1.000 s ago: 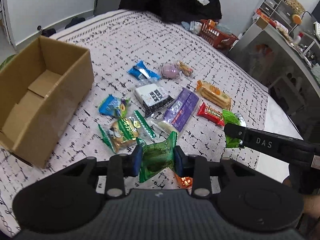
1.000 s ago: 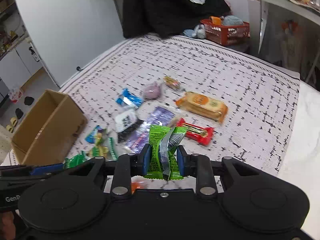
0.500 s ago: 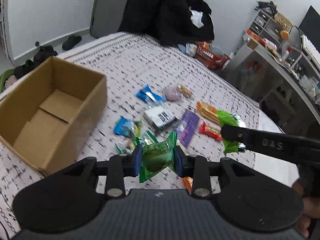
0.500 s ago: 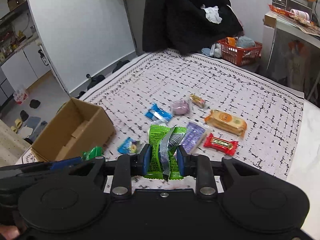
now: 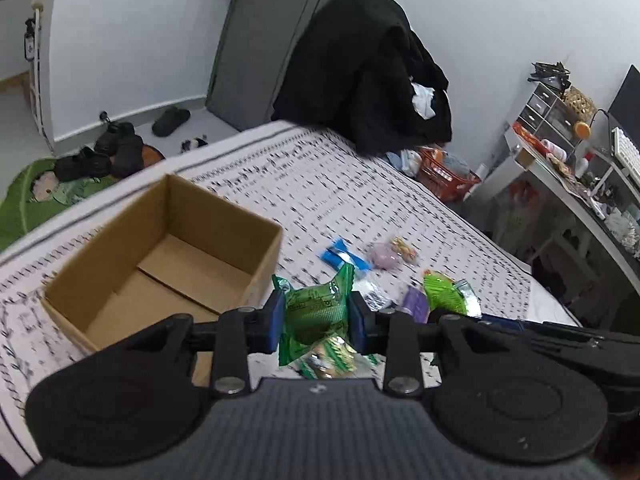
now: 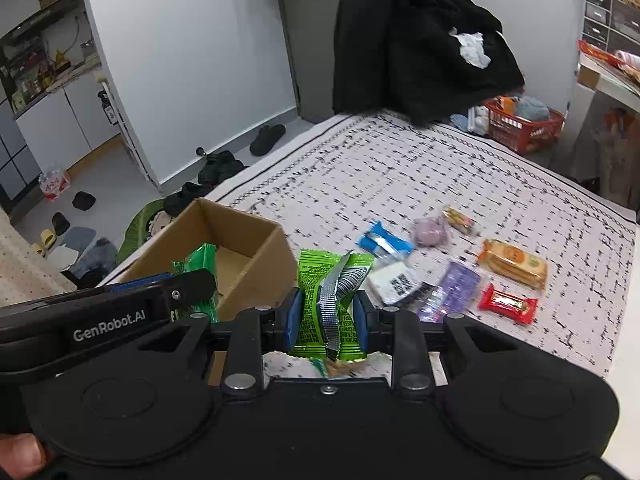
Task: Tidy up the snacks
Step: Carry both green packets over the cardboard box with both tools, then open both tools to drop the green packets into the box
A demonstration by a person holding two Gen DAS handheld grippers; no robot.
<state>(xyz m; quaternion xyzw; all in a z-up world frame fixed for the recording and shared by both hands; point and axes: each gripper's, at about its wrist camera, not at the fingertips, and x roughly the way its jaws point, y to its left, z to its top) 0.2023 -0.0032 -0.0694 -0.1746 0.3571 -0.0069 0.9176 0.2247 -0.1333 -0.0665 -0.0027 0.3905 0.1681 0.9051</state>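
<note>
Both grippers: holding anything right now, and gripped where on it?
Left gripper pinches a dark green snack packet across its middle. Right gripper clamps a bright green packet across its lower half, silver seam facing the camera.

The cardboard box (image 5: pixel 168 256) gapes open, seemingly empty, with bare bedspread (image 6: pixel 400 160) beyond the snacks (image 6: pixel 440 264).

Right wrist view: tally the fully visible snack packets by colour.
Green packets: 2, both held
Blue packet: 1
Purple packets: 2
Orange packets: 2
Red bar: 1
White packet: 1
Total: 9
</note>
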